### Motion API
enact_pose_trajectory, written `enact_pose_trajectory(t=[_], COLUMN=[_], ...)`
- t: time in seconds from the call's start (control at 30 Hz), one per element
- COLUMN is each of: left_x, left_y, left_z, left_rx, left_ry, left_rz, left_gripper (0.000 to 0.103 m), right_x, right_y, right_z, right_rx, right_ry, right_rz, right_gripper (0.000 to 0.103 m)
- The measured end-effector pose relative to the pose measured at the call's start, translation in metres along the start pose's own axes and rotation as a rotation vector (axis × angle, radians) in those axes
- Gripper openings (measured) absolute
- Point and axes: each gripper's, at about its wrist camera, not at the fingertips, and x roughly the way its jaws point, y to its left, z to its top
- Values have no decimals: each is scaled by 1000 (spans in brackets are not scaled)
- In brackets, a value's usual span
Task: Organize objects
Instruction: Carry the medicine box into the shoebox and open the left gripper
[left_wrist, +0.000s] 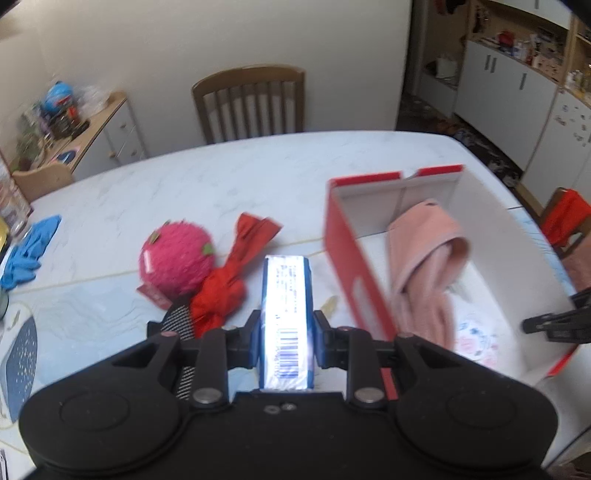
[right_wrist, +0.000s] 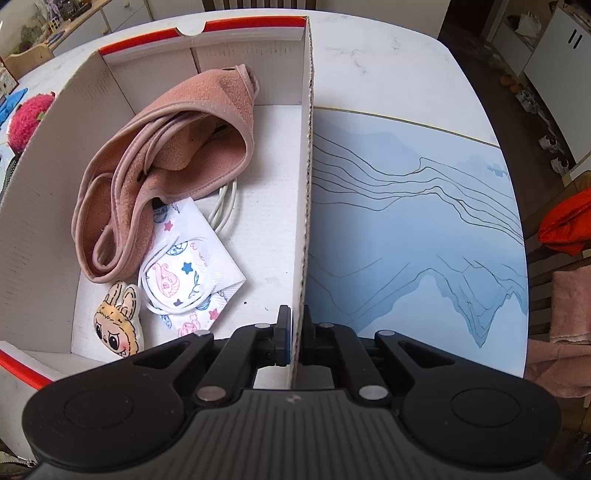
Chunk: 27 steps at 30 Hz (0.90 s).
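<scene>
Blue carton, pinched in the left hand-held gripper above the table, should probably swing right into the box, whose wall the right hand-held gripper clamps.

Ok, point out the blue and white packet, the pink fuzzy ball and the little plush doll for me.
blue and white packet (left_wrist: 287, 295): left wrist view, middle of its white top face.
pink fuzzy ball (left_wrist: 176, 254): left wrist view, centre of its fuzz.
plush doll (right_wrist: 119, 326): right wrist view, on its face.
</scene>
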Motion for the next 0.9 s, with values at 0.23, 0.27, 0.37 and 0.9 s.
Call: enact_pose_trajectory(t=[0.23,0.27,0.37,0.9], left_x=[-18,-19,-18,35], left_y=[-42,-49,-71,-162], left_z=[17,19,23,15], left_rx=[66,79,119,289], left_ry=[-37,-38,-38,46], left_rz=[-95,-109,-144,-272], left_gripper=[25,25,25,25], right_x=[-2,-2,-3,-12], right_y=[-2,-2,-4,-15], right_z=[-2,-2,-3,-15], right_rx=[2,4,6,53], right_ry=[-6,-5,-6,-11], right_rz=[10,11,14,23], right_gripper=[3,3,3,3])
